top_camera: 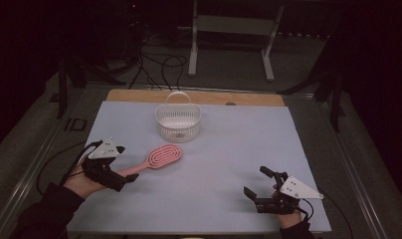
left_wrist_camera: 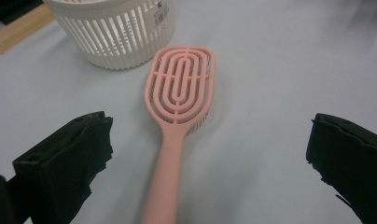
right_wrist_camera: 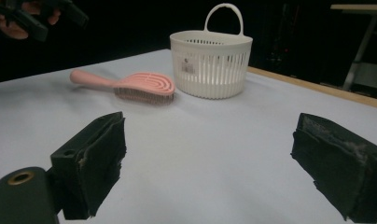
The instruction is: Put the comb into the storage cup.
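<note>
Left hand-held gripper is wide open, holding nothing, jaws straddling the handle of the pink hairbrush, apparently lined up for a pinch. Brush lies flat on the bench, bristles down, head pointing toward the white basket just beyond, the likely drop target. Right hand-held gripper is open, empty, parked well apart near the bench's near edge.

Brush handle end cut off, perhaps unheld
</note>
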The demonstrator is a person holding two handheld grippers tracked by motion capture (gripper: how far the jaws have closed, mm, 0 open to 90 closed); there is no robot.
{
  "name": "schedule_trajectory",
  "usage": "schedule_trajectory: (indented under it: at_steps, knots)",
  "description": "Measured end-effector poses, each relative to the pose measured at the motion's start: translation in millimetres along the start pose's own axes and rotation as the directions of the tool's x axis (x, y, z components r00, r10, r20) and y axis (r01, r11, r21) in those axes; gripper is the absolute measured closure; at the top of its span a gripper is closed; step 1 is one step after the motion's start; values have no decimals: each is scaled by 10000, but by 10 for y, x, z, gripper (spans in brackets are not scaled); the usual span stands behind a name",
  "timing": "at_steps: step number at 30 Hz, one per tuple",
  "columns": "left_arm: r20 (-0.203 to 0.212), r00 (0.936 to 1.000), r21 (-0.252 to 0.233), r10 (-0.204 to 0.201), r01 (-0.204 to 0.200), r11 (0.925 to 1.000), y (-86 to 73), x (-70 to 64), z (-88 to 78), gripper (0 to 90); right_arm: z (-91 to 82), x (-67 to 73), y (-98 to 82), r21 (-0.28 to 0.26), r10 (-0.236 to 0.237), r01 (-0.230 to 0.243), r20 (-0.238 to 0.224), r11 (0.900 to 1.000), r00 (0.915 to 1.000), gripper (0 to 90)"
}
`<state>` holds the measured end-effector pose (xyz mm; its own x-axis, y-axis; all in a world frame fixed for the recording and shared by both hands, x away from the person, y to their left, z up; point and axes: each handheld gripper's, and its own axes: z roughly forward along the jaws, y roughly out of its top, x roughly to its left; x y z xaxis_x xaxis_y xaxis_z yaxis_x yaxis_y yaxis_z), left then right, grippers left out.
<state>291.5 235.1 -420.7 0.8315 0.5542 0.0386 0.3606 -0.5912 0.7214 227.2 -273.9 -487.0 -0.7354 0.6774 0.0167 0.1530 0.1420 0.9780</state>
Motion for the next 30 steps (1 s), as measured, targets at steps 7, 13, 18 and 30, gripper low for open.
schedule_trajectory:
  at_steps: [7, 13, 18, 30]
  knots:
    - [57, 9997, 471, 232, -234, 9986, 92, 67, 82, 0, 11, 4, -2, 45, -13, 13, -111, 10000, 9999, 99]
    - [235, 9991, 946, 349, -370, 9948, 148, 100, 203, 0, 10, 8, -1, 53, -22, 23, -157, 10000, 9999, 99]
    - [326, 9982, 1435, 511, -553, 9881, 190, 122, 276, 0, 15, 9, -3, 78, 4, -3, -219, 10000, 9998, 99]
    - [525, 9961, 2477, 711, -820, 9654, 250, 183, 432, 0, 18, 18, -1, 75, 37, -35, -319, 10000, 9995, 99]
